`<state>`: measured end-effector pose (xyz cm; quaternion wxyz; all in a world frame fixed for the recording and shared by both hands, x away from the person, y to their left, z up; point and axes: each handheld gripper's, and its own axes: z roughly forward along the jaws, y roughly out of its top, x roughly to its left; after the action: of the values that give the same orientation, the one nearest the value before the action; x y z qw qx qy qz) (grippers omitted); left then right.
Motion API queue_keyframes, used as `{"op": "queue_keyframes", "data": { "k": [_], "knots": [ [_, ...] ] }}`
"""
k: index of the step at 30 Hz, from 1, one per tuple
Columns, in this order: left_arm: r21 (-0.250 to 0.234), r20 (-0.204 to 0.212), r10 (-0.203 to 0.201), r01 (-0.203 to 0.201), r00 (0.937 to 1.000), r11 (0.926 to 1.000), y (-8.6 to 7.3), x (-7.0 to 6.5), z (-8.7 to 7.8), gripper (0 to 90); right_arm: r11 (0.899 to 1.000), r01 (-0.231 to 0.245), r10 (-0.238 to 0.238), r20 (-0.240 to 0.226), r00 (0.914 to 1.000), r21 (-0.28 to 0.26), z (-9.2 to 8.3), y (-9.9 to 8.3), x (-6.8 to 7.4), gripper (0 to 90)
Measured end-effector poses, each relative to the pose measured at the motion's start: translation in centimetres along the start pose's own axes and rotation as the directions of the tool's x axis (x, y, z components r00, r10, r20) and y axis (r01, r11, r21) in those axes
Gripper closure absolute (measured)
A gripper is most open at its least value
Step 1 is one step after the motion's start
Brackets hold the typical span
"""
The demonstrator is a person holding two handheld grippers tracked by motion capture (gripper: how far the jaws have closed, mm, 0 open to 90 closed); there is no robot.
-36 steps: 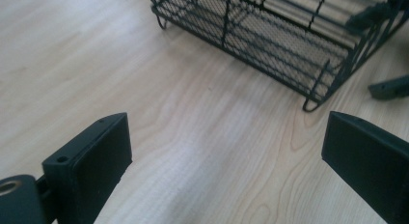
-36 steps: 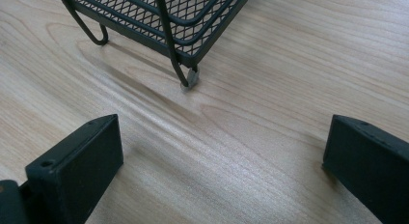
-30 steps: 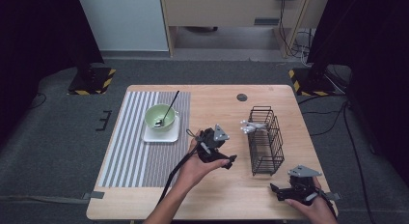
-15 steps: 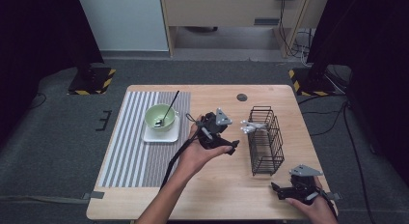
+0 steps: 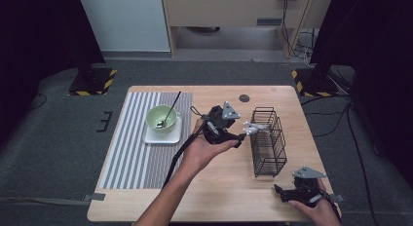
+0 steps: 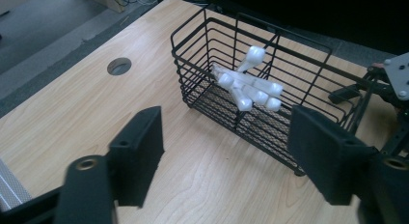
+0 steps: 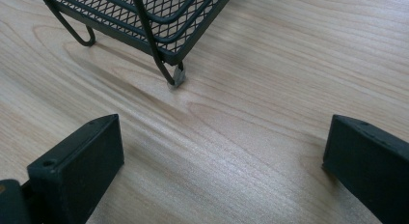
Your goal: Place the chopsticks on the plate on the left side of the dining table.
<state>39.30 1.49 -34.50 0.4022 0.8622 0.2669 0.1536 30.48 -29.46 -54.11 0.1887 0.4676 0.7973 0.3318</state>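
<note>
Left gripper (image 5: 238,138) hangs above the middle of the desk (image 5: 219,197), jaws apart with nothing between them, though they have just been narrowing; its own camera looks between them at bare wood. Just beyond its tips stands the black wire basket (image 5: 268,160), and in the basket's far end lies a cluster of white plastic pieces (image 5: 254,129), rounded at the ends. From the left gripper view (image 6: 248,89) I count about five, but they overlap and the wires cross them, so the number is unsure and what they are is hard to make out.

Right gripper (image 5: 281,191) sits low at the near right corner of the desk, jaws wide and empty; its own view shows one basket foot (image 7: 176,77) on the wood ahead.

Over to the left: one grey-and-white striped mat (image 5: 131,153), on it one white square plate (image 5: 151,137), and on that one pale green bowl (image 5: 160,118) with one dark-handled spoon (image 5: 171,106) leaning in it. One round hole (image 5: 244,98) near the far edge of the light wood top.

Around the desk, grey carpet (image 5: 48,138), two black stands with yellow-and-black striped bases (image 5: 95,82), cables on the right (image 5: 336,123), a white panel (image 5: 122,21) and a wooden unit (image 5: 234,11) behind. The room's sides are too dark to read
</note>
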Motion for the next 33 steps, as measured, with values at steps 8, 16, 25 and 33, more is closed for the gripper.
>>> {"op": "queue_keyframes", "data": {
  "k": [8,16,25,33],
  "knots": [
    [-0.019,0.022,0.003,-0.002,0.9997,0.9998,1.2,0.1,-0.3,51.3,1.0,-0.002,0.002,-0.001,1.0,0.001,-0.1,-0.1,0.0,0.6],
    [-0.016,0.037,0.047,-0.047,0.9982,0.9988,2.7,-0.2,-0.2,57.5,1.0,0.002,-0.002,0.0,1.0,-0.001,-0.1,-0.1,0.0,0.5],
    [0.018,0.043,0.088,-0.089,0.9952,0.9959,4.0,-0.6,1.1,66.0,1.0,0.005,-0.005,0.0,1.0,-0.002,-0.1,-0.1,0.0,0.5],
    [0.06,0.046,0.097,-0.099,0.9943,0.9932,4.0,-0.7,3.1,71.5,1.0,0.004,-0.004,-0.001,1.0,-0.001,-0.1,-0.1,0.0,0.6]
  ]
}}
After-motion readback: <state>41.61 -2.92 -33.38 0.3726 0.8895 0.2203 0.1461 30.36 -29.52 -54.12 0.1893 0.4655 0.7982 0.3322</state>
